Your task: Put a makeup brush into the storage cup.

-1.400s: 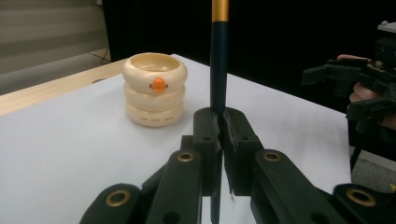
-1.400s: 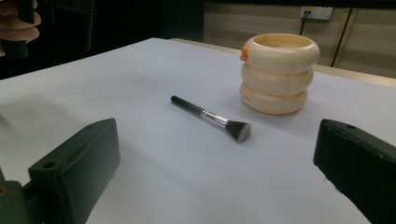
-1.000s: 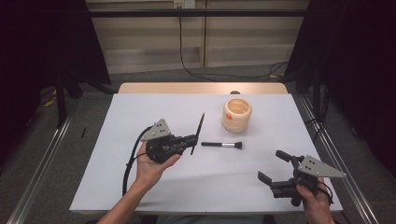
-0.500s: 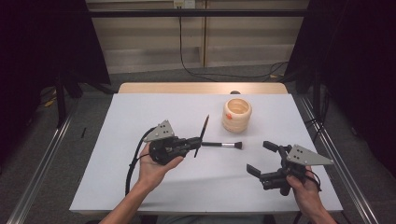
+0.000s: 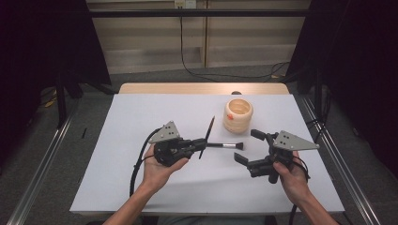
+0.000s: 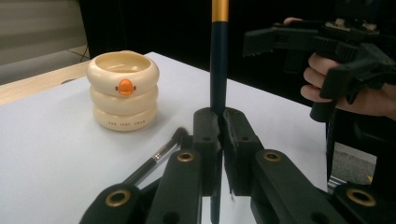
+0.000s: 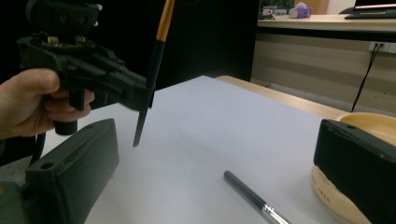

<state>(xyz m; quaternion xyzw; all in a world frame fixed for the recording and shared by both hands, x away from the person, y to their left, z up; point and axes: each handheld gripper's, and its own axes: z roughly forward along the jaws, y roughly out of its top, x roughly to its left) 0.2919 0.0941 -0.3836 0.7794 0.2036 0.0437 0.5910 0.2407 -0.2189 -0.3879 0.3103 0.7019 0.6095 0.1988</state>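
Between the closed jaws of the left gripper [image 5: 202, 141] a dark pencil [image 5: 207, 137] with an orange-gold band stands pinched, its shaft crossing the jaws. From the high view it runs slanted away from the person, one end reaching past the jaws toward the far side of the table [image 5: 141, 187] and the other end toward the near side. From the left gripper view the pencil [image 6: 218, 60] rises straight up out of the clamped jaws, with the band at the top edge. The left hand [image 5: 159, 168] holds that gripper from below.

Just beyond the left fingertips, a makeup brush [image 5: 224, 146] lies flat on the white table, its dark handle pointing toward the left gripper and its metal collar and bristles toward the right gripper. From the left gripper view the brush [image 6: 154, 161] lies low and to the left of the jaws; whether it touches them I cannot tell.

Farther out past the brush stands a cream ringed pot [image 5: 238, 115], open at the top, with a small orange dot on its side [image 6: 125, 87].

The right gripper [image 5: 250, 146] is held in the right hand [image 5: 291, 180], its jaws spread wide with nothing between them. From its own view the brush handle [image 7: 252, 196] lies in the gap between the two jaws on the table, untouched, and the pot [image 7: 369, 122] sits just behind the right-hand finger [image 7: 359, 163].
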